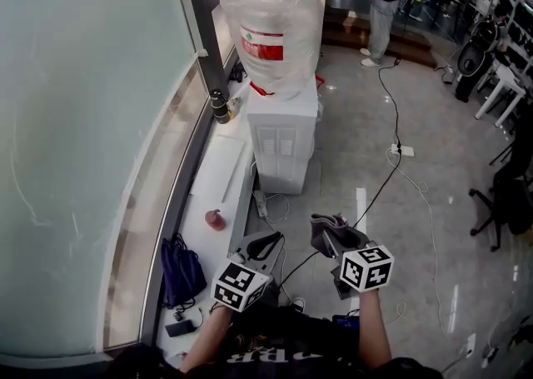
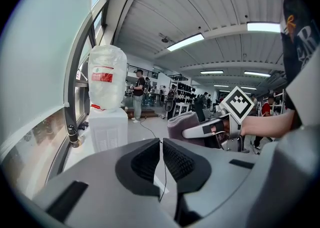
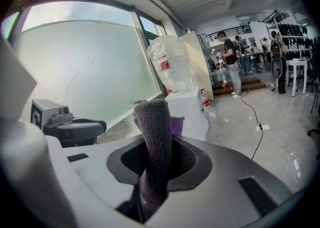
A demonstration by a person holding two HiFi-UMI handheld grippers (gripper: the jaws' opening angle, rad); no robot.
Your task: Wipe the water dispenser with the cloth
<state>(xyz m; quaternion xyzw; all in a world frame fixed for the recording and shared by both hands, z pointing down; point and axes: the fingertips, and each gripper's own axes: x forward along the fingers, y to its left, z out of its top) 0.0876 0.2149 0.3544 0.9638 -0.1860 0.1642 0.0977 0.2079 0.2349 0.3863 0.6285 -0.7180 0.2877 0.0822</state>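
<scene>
My left tongs [image 1: 265,246] are held low in front of me, pressed together on nothing, pointing forward. Just beside them, my right tongs [image 1: 335,246] pinch the grey cloth [image 1: 326,224], which stands upright between them. The water dispenser [image 1: 283,132] stands well ahead of both, untouched.

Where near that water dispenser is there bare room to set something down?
The floor right of the water dispenser, up to the black cable, is bare. So is the white ledge between the dark bottle and the small red thing. Crowded: cords at the dispenser's foot, and the purple bag nearer.
</scene>
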